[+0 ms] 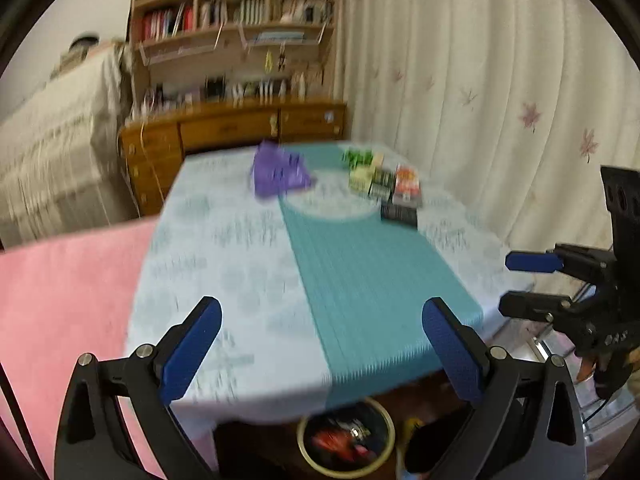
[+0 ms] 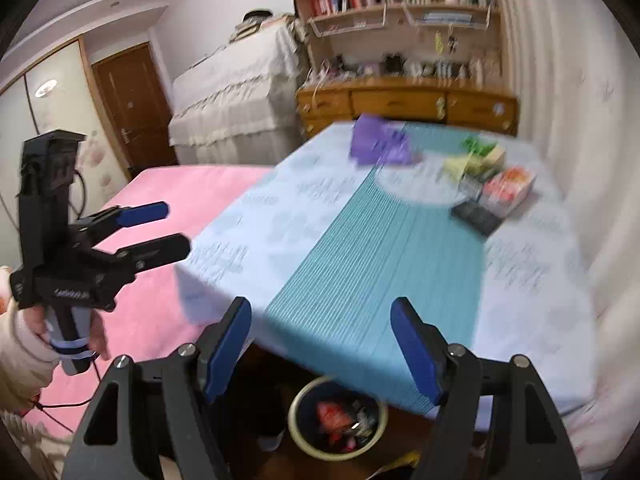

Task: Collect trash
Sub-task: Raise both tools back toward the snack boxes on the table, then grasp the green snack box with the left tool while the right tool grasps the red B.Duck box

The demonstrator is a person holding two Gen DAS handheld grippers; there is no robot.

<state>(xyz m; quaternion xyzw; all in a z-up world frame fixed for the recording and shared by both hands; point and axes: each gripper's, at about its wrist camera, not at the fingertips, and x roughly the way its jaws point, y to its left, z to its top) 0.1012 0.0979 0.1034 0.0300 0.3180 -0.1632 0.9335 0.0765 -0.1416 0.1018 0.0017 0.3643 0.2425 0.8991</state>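
Trash sits in a round bin (image 1: 346,440) on the floor under the near edge of the counter (image 1: 248,248), beside a pink bed (image 2: 160,200). Across the counter lie a purple bag (image 1: 280,174) and, well apart from the bin, small boxes (image 1: 384,182). Left gripper (image 1: 320,348) and right gripper (image 2: 322,352) hover with jaws open, holding nothing.

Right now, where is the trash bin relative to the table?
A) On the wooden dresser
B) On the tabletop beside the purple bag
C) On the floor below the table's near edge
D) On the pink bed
C: the round bin, with red wrappers inside, sits on the floor under the near edge of the table, while both grippers hang open and empty above it.
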